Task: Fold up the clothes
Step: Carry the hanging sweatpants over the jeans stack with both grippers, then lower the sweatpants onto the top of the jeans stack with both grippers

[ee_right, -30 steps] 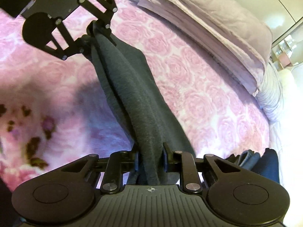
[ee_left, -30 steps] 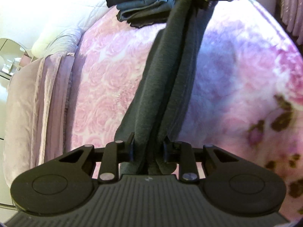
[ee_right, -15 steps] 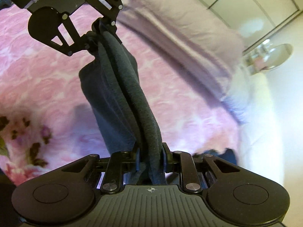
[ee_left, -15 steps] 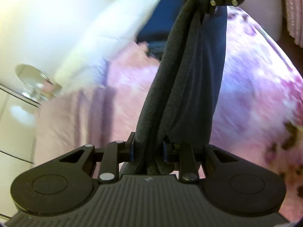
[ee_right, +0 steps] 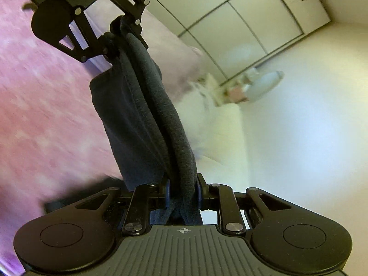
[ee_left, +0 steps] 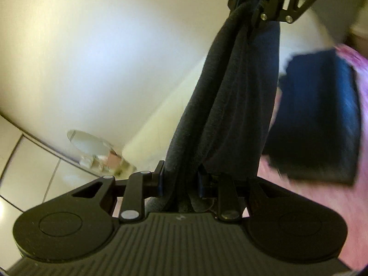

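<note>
Both views have swung up off the bed since a second ago, so wall and wardrobe now fill much of each picture, while the dark grey garment point(ee_left: 232, 105) is stretched between the two tools as before. It hangs in the air as a bunched, folded band, one end pinched in the left tool point(ee_left: 180, 181) and the other in the right tool point(ee_right: 181, 192), each clamped tight on the cloth. From the left wrist the right tool shows at the top, gripping the far end; from the right wrist the left tool shows at upper left. Beside the band lies a blurred stack of folded dark clothes point(ee_left: 322, 124) on the pink bedspread point(ee_right: 41, 105). Beyond stand a white wardrobe point(ee_right: 248, 16) and a round mirror point(ee_left: 89, 142).
</note>
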The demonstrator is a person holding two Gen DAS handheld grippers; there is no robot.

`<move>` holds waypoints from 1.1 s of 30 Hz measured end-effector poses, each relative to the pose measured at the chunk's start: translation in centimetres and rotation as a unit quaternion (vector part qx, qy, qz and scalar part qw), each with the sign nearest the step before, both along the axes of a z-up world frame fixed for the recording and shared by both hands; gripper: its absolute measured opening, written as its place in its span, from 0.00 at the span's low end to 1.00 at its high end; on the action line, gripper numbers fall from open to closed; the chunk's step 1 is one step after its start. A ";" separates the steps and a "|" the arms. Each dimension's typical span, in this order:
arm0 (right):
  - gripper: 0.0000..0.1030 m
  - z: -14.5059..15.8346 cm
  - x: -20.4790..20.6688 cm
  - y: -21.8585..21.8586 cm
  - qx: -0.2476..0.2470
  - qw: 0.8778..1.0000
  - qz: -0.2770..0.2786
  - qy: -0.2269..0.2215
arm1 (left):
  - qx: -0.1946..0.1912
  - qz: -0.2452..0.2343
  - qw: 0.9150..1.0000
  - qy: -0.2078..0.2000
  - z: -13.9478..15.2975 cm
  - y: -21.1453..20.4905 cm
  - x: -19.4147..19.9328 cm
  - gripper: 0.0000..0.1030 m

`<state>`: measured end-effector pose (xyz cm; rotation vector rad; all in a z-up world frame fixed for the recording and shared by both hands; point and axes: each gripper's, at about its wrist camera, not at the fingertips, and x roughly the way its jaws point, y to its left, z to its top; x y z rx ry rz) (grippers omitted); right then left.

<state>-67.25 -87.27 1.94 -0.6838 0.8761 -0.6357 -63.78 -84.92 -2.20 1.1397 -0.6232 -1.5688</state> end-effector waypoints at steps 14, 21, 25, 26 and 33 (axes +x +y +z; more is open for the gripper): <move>0.23 -20.8 -15.3 -6.8 0.113 0.989 0.011 0.098 | 0.177 -0.027 0.983 -0.033 -21.4 -3.7 -14.2 0.26; 0.33 -19.1 -16.3 -7.3 0.115 0.989 0.007 0.097 | 0.182 -0.039 0.981 -0.050 -20.1 -4.3 -12.6 0.27; 0.21 -17.9 -16.2 -7.9 0.150 0.985 -0.015 0.089 | 0.188 -0.029 0.981 -0.037 -20.0 -4.4 -11.9 0.23; 0.20 -17.5 -16.2 -7.7 0.151 0.985 -0.016 0.086 | 0.183 -0.028 0.982 -0.032 -19.4 -4.0 -11.6 0.22; 0.19 -13.7 -17.2 -4.8 0.142 0.988 -0.018 0.061 | 0.179 -0.017 0.984 -0.011 -17.5 -1.3 -11.4 0.22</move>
